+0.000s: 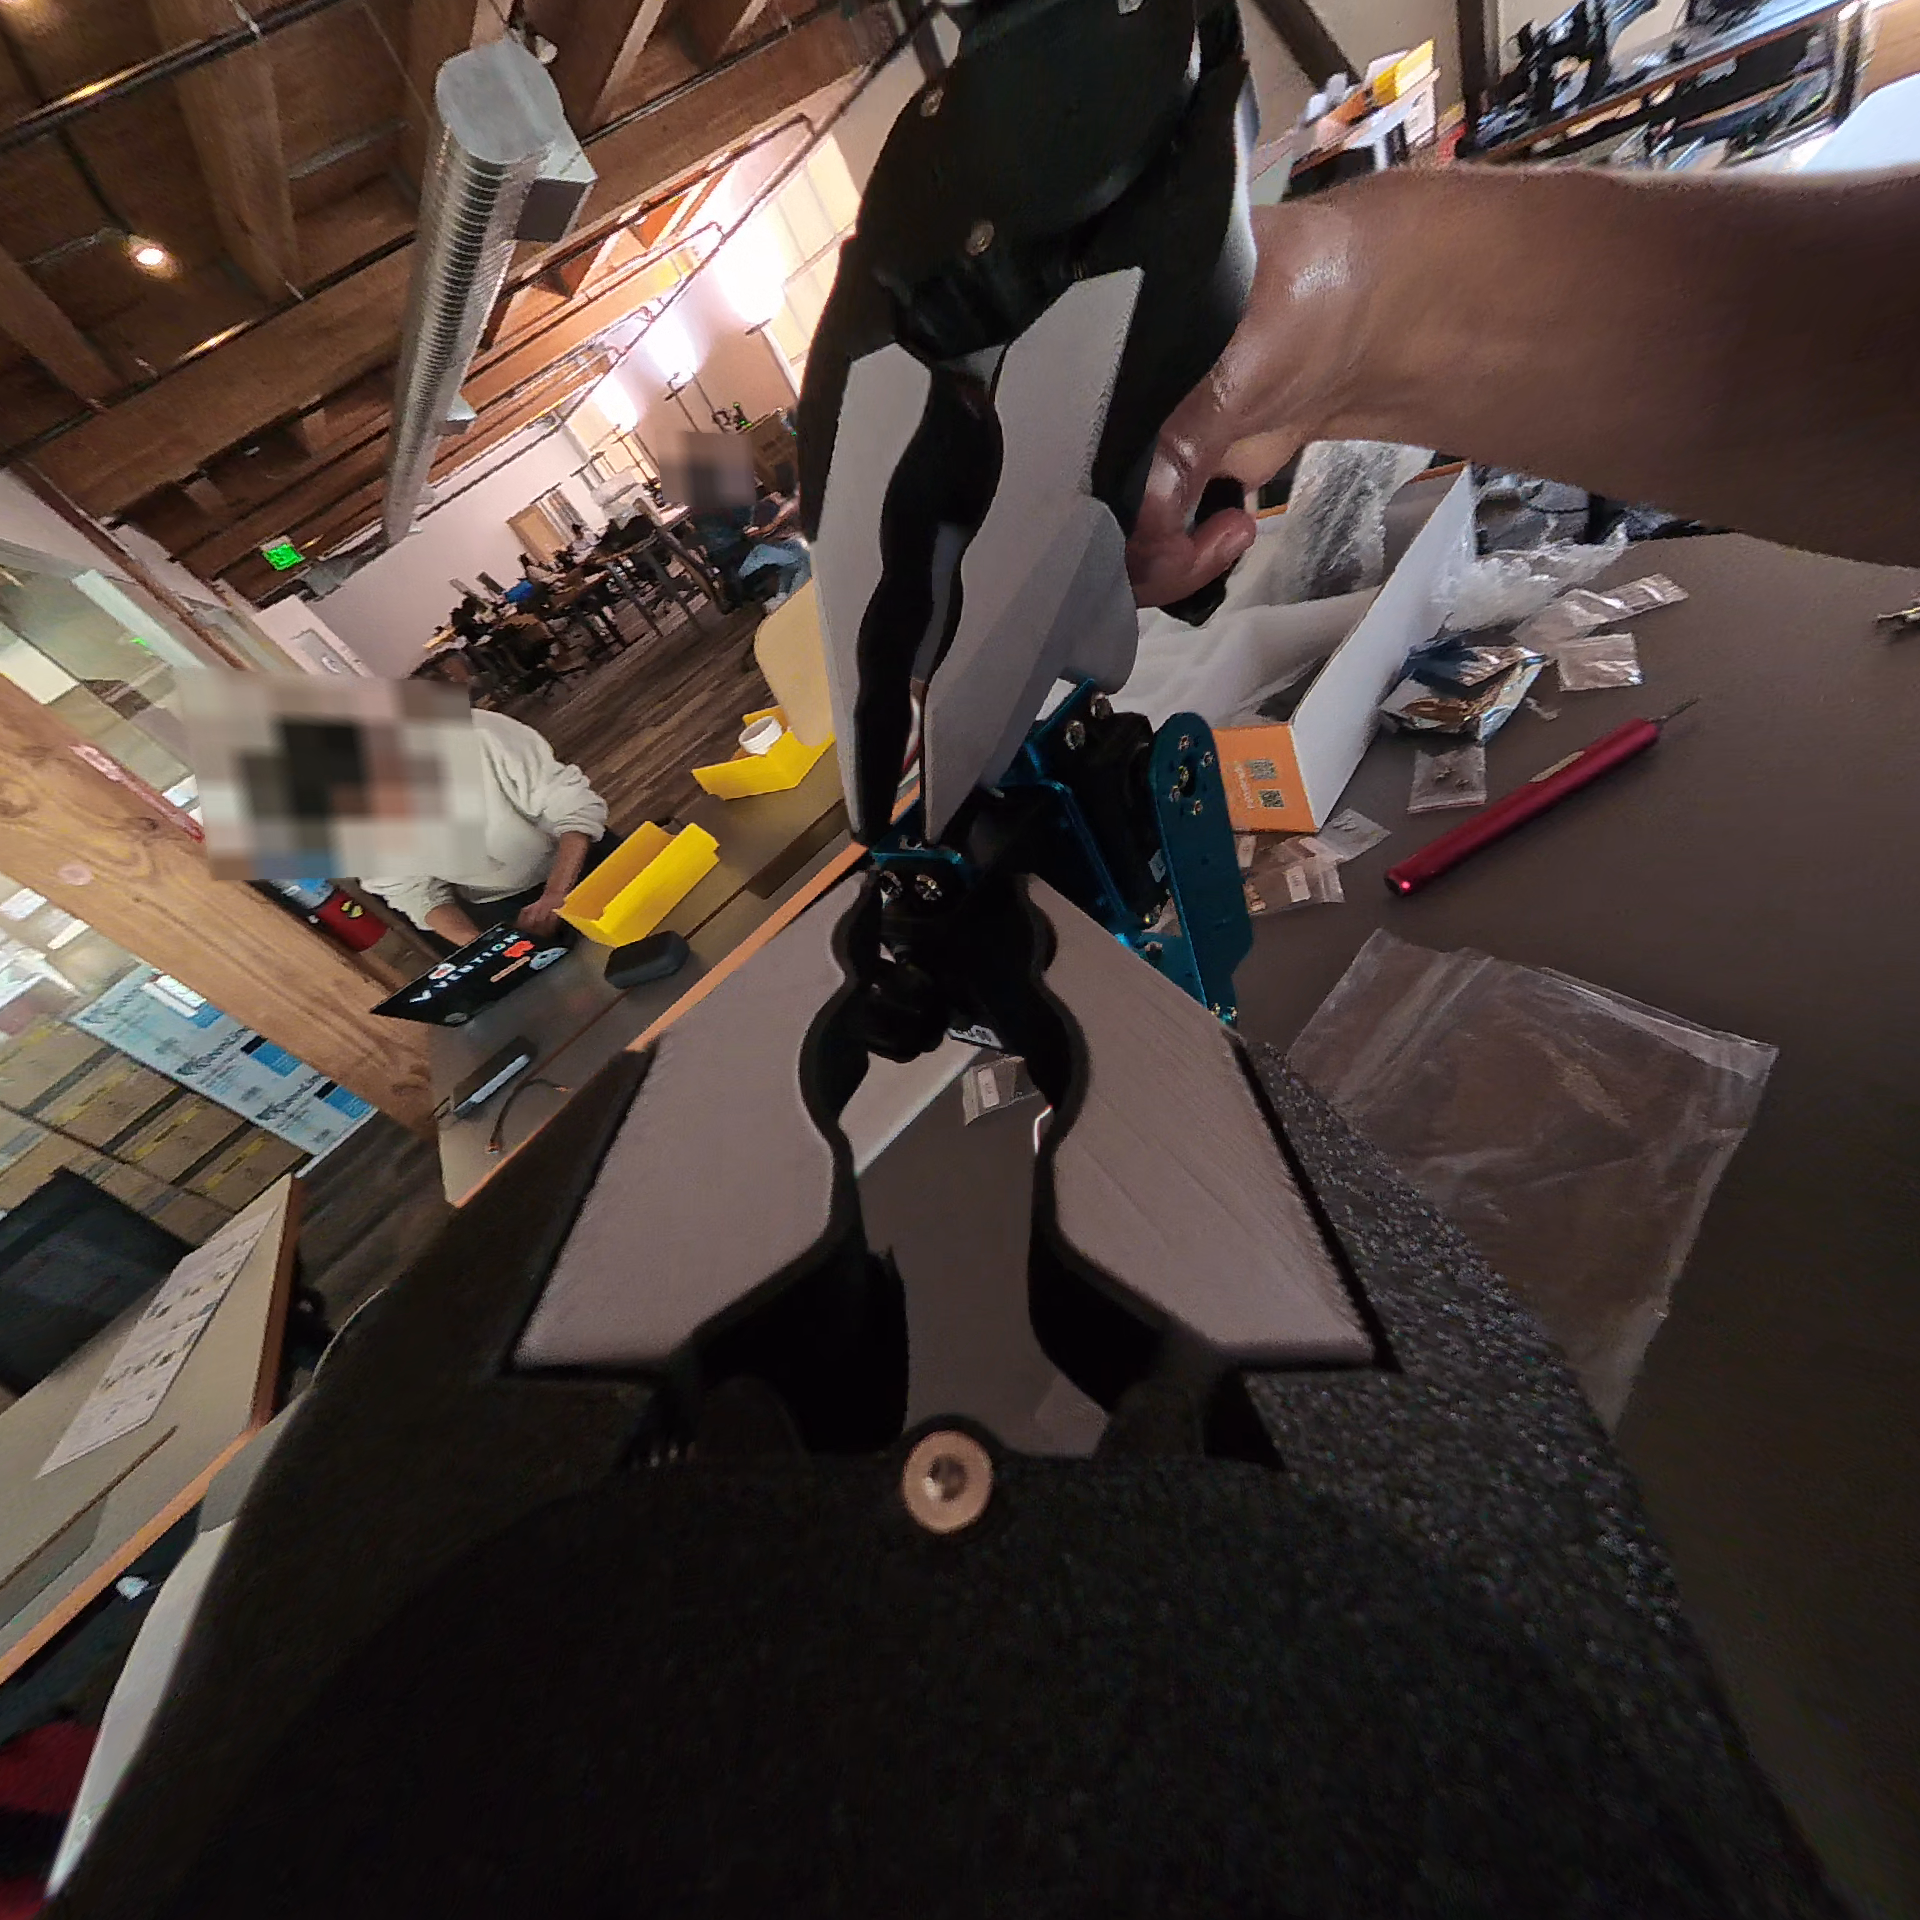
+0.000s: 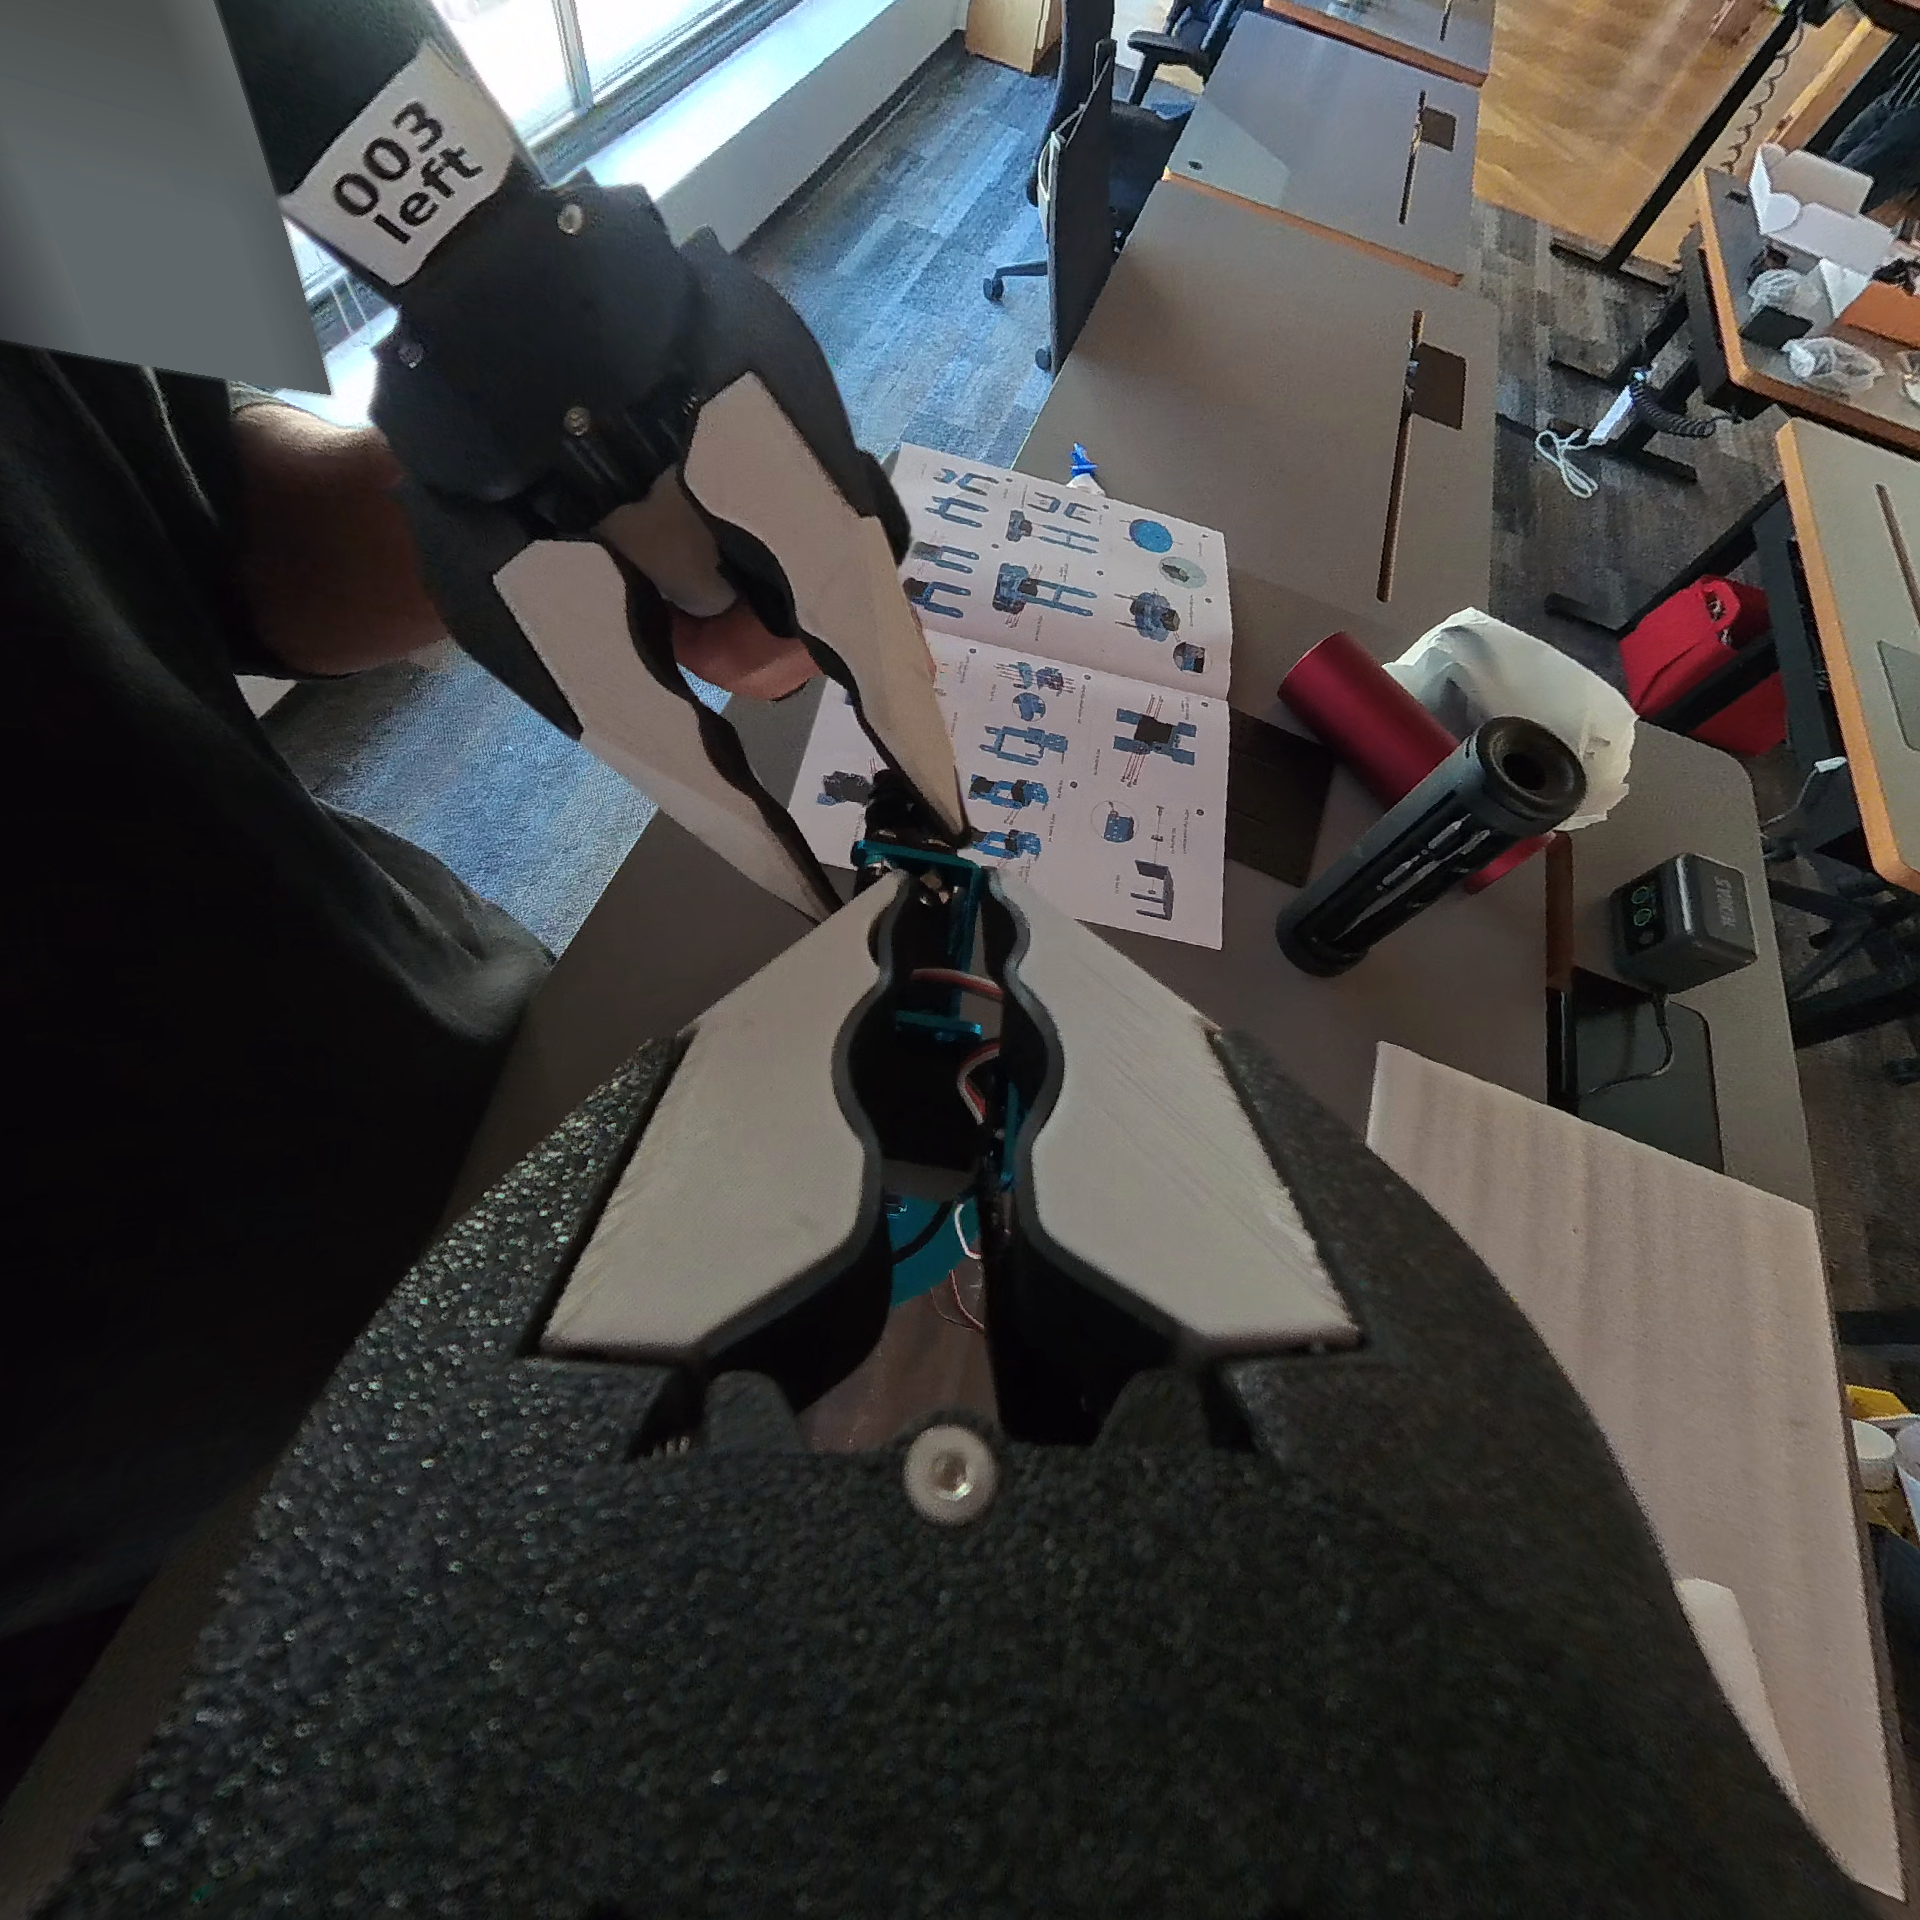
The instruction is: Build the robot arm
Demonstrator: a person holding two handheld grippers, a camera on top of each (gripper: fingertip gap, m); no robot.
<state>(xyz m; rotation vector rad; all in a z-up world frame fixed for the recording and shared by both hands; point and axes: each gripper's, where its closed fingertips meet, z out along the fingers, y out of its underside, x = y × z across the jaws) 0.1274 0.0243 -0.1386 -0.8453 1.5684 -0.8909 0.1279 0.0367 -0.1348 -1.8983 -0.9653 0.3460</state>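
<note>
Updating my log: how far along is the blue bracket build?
Done: the blue servo-bracket assembly is already joined together. In hand: left hand-held gripper and right hand-held gripper both clamp it. Left: small parts bags lie near the red screwdriver; the instruction booklet lies open.

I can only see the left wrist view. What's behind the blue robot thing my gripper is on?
Observer: An open booklet of pictures lies just behind the blue robot.
Operator: Is there other stuff next to it?
Observer: Yes, a red tube and a black slotted holder, to the booklet's right.
Operator: What's my other gripper doing?
Observer: The right gripper straddles the blue robot, and red and white wires run between its fingers.
</note>
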